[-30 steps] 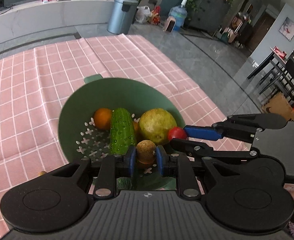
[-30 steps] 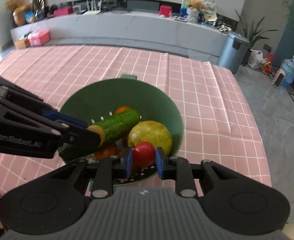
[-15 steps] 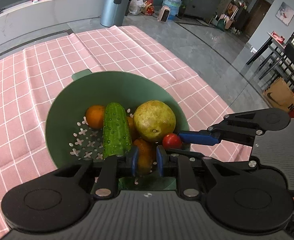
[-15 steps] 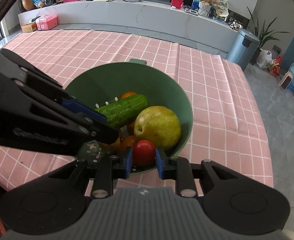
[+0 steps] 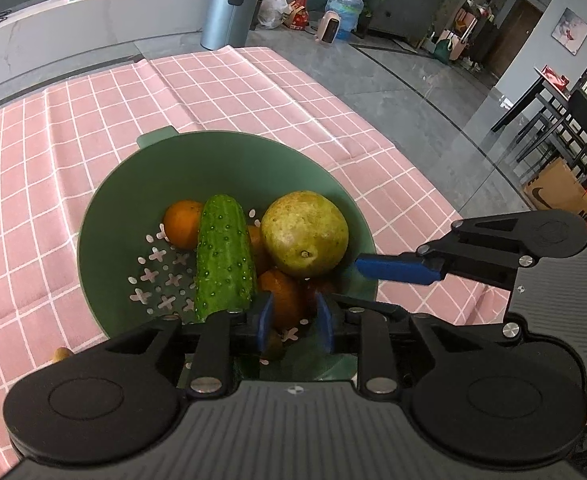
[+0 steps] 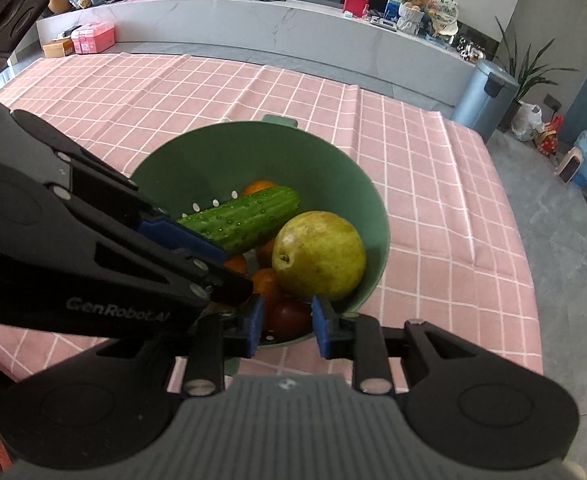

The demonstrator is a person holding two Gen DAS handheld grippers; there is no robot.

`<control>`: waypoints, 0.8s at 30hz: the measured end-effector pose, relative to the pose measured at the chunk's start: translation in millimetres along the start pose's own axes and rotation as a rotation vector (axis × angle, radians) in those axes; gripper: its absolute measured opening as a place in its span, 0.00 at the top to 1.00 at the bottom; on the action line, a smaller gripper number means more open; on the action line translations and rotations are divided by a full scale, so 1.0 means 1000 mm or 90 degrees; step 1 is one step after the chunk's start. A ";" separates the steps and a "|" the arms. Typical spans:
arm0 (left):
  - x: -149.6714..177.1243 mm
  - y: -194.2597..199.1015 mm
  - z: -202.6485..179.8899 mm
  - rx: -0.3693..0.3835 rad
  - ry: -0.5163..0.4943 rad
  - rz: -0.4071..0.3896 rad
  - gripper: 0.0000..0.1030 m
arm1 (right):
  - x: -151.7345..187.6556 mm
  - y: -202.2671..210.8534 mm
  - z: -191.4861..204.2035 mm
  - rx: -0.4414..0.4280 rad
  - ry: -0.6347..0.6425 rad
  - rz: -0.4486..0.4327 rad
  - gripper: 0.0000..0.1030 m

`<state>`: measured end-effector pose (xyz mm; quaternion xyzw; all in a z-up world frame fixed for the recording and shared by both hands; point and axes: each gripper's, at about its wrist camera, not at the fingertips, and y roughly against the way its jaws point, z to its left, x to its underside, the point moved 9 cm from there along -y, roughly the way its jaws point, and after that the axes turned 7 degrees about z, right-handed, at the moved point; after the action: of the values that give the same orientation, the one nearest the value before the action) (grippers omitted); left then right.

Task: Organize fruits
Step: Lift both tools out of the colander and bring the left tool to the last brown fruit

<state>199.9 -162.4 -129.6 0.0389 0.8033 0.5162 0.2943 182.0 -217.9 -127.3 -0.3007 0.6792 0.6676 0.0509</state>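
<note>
While both tools hang over the near rim of the green colander (image 5: 221, 160), their jaws are opening. The colander stands on the desk, on a pink checked cloth (image 5: 53, 140), and holds all the fruit in view.

In the left wrist view the left tool (image 5: 293, 322) has its blue pads apart above the colander's near side. A small brown fruit (image 5: 274, 345) lies low between them, mostly hidden; the pads do not look pressed on it. Just beyond them sits an orange (image 5: 283, 298). A cucumber (image 5: 223, 256) lies lengthwise through the middle, with a second orange (image 5: 182, 223) at its far left side and a large yellow-green pear (image 5: 304, 233) to its right. White cross-shaped holes show in the bare part of the colander's floor.

In the right wrist view the right tool (image 6: 284, 330) has its blue pads spread on either side of a red tomato (image 6: 291, 316), with a gap visible on each side; the tomato rests in the colander against the near wall, below the pear (image 6: 319, 256). The left tool's dark fingers reach in from the left of this view, crossing over the near end of the cucumber (image 6: 245, 216).

Beyond the desk stand a grey bin (image 5: 229, 10) and a long white counter (image 6: 253, 20).
</note>
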 end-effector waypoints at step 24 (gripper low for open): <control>0.026 0.098 0.015 -0.072 -0.003 -0.144 0.38 | 0.005 0.058 0.036 0.024 -0.073 -0.126 0.44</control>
<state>162.4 -94.8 -62.1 -0.0673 0.7717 0.5241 0.3540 138.5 -190.1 -83.0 -0.3264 0.6546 0.6626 0.1610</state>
